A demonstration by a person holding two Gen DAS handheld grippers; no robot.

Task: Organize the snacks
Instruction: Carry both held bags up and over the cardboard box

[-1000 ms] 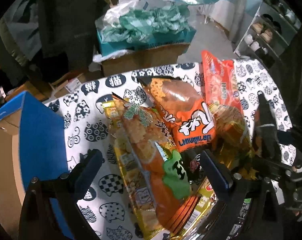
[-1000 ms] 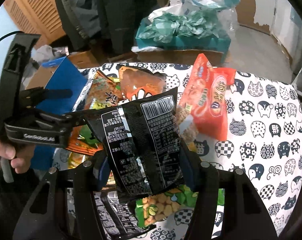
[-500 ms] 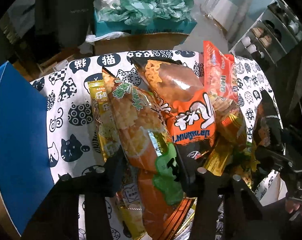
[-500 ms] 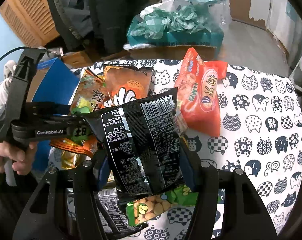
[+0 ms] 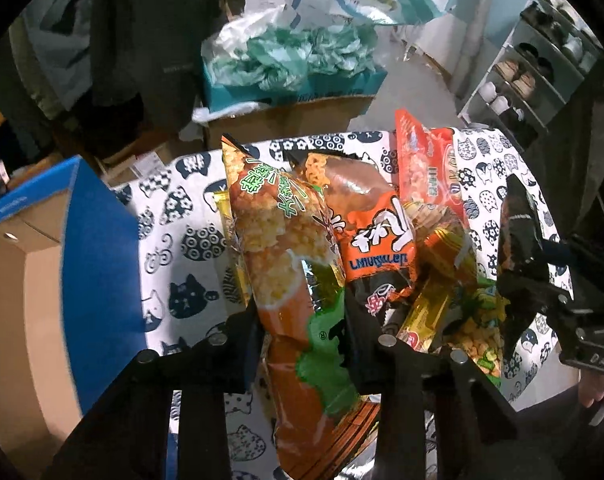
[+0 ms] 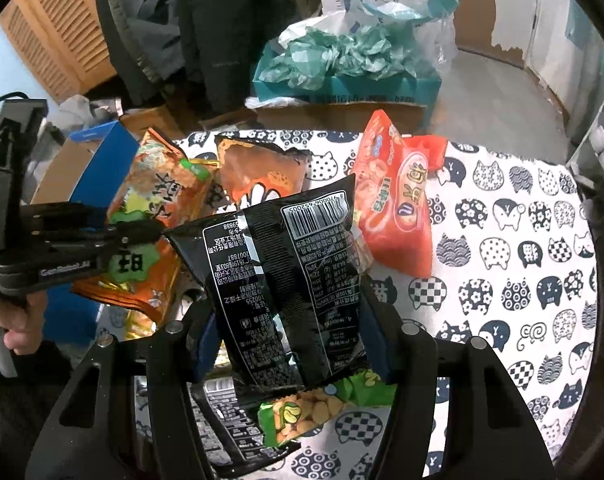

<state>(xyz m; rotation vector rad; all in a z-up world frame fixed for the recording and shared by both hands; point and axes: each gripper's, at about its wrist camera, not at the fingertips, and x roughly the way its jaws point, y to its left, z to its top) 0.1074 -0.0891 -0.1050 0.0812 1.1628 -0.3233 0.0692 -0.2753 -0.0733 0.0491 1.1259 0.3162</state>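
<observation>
Left wrist view: my left claw [image 5: 302, 328] is closing on the orange-and-green snack bag [image 5: 290, 280], which is rising off the pile on the table [image 5: 174, 240].
The jaws are pinching only the bag's lower middle; I judge the slick, air-filled film may slide or swing out, dragging the orange bag [image 5: 366, 216] and the gold packets [image 5: 442, 280] beneath toward the table edge. My right claw [image 6: 294, 332] is clenched on the black snack bag [image 6: 286, 280], holding it above the peanut packet [image 6: 314, 412]; the two held bags are hanging close together and may be snagging each other. A second ago my left claw was standing wide open around the bag lying flat; now the bag is tilting upward, while the right claw's hold is unchanged.
</observation>
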